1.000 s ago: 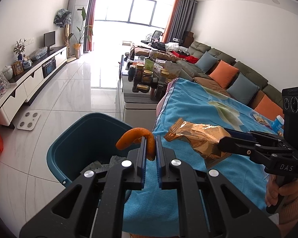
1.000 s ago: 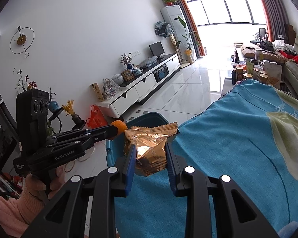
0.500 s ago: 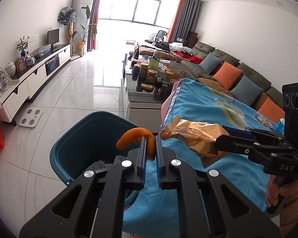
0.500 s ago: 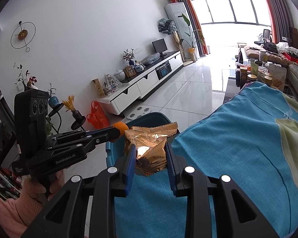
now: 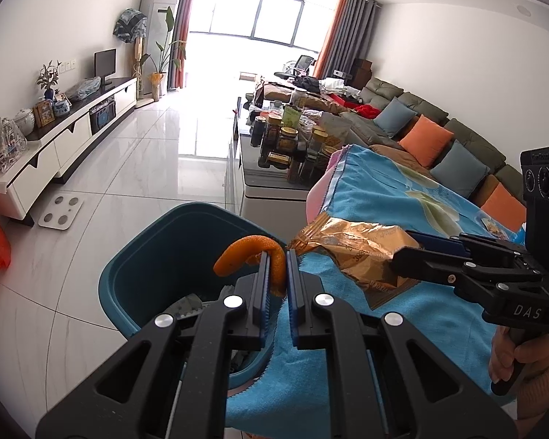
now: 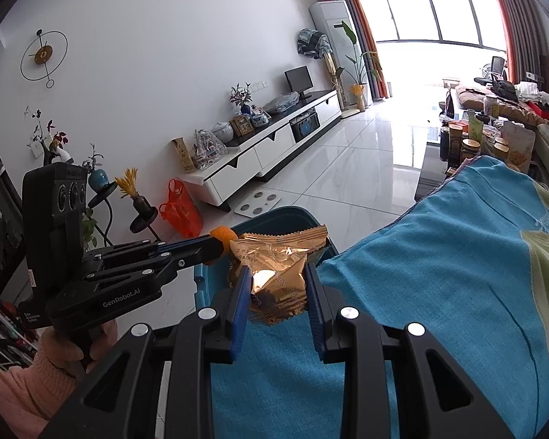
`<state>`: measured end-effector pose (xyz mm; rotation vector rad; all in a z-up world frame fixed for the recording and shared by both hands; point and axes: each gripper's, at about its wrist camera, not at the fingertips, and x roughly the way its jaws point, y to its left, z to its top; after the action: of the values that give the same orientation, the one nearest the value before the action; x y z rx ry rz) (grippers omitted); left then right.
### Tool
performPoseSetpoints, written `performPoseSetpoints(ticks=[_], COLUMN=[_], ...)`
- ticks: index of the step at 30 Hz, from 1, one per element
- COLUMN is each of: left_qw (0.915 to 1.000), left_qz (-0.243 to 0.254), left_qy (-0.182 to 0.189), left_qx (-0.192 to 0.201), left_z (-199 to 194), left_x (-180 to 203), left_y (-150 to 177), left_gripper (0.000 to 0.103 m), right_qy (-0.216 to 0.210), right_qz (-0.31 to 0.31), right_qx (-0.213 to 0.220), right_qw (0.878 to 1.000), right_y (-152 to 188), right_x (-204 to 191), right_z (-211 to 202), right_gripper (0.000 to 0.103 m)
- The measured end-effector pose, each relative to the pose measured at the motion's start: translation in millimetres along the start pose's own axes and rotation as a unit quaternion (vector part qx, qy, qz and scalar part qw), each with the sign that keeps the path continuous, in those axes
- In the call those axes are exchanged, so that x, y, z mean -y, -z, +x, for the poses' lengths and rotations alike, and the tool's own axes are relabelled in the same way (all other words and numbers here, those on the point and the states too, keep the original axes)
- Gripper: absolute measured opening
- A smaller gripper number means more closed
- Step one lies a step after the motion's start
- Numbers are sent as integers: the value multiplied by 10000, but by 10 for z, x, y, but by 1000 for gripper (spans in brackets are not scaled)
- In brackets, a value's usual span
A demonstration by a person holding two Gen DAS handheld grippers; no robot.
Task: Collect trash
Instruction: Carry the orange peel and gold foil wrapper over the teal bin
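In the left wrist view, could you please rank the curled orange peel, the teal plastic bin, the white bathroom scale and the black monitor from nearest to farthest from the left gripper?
1. Curled orange peel: pinched in the left gripper.
2. Teal plastic bin: just beyond, below-left.
3. White bathroom scale: floor, left.
4. Black monitor: far left wall.

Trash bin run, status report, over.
Left gripper shut on orange peel. Right gripper shut on gold wrapper. Both at teal bin; nothing in the way.

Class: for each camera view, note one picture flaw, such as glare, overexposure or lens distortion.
Left wrist view: window blown out white, floor glaring, walls bent by fisheye. Right wrist view: hot glare spot on the gold wrapper, window overexposed, dark corners.
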<state>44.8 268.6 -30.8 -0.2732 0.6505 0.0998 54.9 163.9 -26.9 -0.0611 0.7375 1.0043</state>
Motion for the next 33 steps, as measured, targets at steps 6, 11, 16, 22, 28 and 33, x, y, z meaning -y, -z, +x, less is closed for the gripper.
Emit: performPoseSetpoints(ticks=[6,11,16,22,28,33], left_qw=[10000,9999,9999,9998,9997,9996], left_qz=[-42,-86,-119,-168,-195,-208], left_qy=[-36,-46,-63,-75,-105,-134], left_qx=[-18,-33,-54,-79,-96,-116], left_z=[46,85,123,151,182,207], left_x=[-31,-54,-73,-95,-125,-142], left_y=[4,5,5,16,26,28], left_gripper=[9,9,9,9,9,9], right_qy=[-11,-18,-18,-9,-8,-7], right_qz=[-23,-35,-42,-50,-73,-74], right_qx=[-62,-114,-150,-163,-190,-231], right_qw=[10000,9999,9999,9999,9998,9997], right_y=[-30,-52,-70,-81,-78,-73], right_x=[-16,-27,-28,-33,-20,-1], right_z=[82,147,193,222,270,331], right_gripper=[27,27,27,27,27,27])
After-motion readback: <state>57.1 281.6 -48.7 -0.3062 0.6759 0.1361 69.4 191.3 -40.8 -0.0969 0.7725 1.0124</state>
